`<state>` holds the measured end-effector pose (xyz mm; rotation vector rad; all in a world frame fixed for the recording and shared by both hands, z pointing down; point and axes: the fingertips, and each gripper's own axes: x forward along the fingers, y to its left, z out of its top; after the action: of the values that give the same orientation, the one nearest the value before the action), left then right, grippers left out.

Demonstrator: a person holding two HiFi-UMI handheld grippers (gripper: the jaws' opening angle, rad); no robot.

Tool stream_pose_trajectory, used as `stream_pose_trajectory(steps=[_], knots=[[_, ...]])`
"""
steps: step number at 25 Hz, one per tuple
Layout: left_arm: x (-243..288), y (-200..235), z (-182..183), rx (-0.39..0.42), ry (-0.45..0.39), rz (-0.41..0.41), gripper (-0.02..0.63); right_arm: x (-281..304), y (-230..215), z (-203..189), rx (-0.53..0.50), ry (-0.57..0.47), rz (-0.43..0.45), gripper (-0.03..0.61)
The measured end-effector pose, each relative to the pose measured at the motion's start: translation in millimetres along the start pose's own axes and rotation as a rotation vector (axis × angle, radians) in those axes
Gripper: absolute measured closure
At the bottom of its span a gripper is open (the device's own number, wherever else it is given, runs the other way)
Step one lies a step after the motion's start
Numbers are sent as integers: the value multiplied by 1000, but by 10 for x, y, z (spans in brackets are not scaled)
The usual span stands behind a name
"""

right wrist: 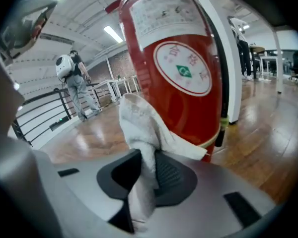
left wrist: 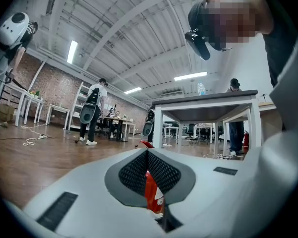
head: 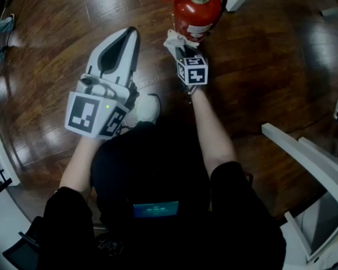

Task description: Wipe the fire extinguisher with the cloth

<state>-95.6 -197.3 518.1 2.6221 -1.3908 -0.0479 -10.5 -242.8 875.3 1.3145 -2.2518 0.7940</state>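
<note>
The right tool point(right wrist: 146, 170) is clenched on a crumpled white terry cloth point(right wrist: 139, 123). The cloth stands up out of the closed jaws, and its upper fold lies against the lower body of a red metal fire extinguisher point(right wrist: 174, 58). In the right gripper view the extinguisher fills the 12 to 2 o'clock part of the picture. It shows a white round label with a green mark, and a black hose point(right wrist: 223, 58) runs down its right side.

From the head view, the right forearm point(head: 211, 131) is bare and reaches straight forward to 12 o'clock. Its marker cube faces up just behind the cloth.

The left tool point(head: 124, 38) has its jaws together and holds nothing. In its own view a sliver of the extinguisher shows through the narrow slit between the pads. This tool is nearer the head camera than the right one. It sits at 10 o'clock from the right tool and points toward 1 o'clock, apart from the extinguisher. The left forearm point(head: 79, 167) angles outward toward 11 o'clock.

The extinguisher stands upright on the dark wooden floor point(head: 270, 66) at 12 o'clock in the head view. A white shoe point(head: 146, 108) shows on the floor between the two arms.
</note>
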Motion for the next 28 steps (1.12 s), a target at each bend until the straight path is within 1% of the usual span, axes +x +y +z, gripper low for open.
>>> stream_pose_trajectory(steps=[1,3,7,9,11,13,15,16,18,20,23,24,26,28], knots=[[-3,-1,-6,3,2,-1,614,-69,13,-13,5,-19,34,500],[1,3,-11,5,3,-2,614,-318,92,125,8,-113,105,500],[47,-19,17,-5,-10,-14,614,-1121,148,784,34,-388,197,500],[56,-30,31,-7,-16,-17,614,-1554,127,1168,15,-506,224,499],[58,-34,40,-7,-20,-17,614,-1929,-6,1541,-13,-597,213,499],[59,-39,39,-7,-21,-18,614,-2175,-283,1899,-54,-651,138,499],[61,-45,28,-7,-17,-20,614,-2248,-600,2205,-115,-665,35,499],[62,-49,23,-8,-16,-20,614,-2238,-734,2328,-131,-669,0,499],[69,-57,16,-10,-13,-22,614,-2173,-895,2512,-127,-682,-20,499],[82,-60,13,-9,-13,-24,614,-2054,-902,2598,-126,-686,-13,499],[106,-66,-1,-4,-7,-27,614,-1774,-804,2504,-172,-630,-49,499],[113,-69,-9,-2,-3,-30,614,-1684,-809,2425,-168,-614,-65,500],[117,-69,-27,2,7,-35,614,-1547,-903,2233,-126,-589,-97,502],[111,-47,-39,1,11,-34,614,-1400,-1007,1995,-104,-540,-118,502]])
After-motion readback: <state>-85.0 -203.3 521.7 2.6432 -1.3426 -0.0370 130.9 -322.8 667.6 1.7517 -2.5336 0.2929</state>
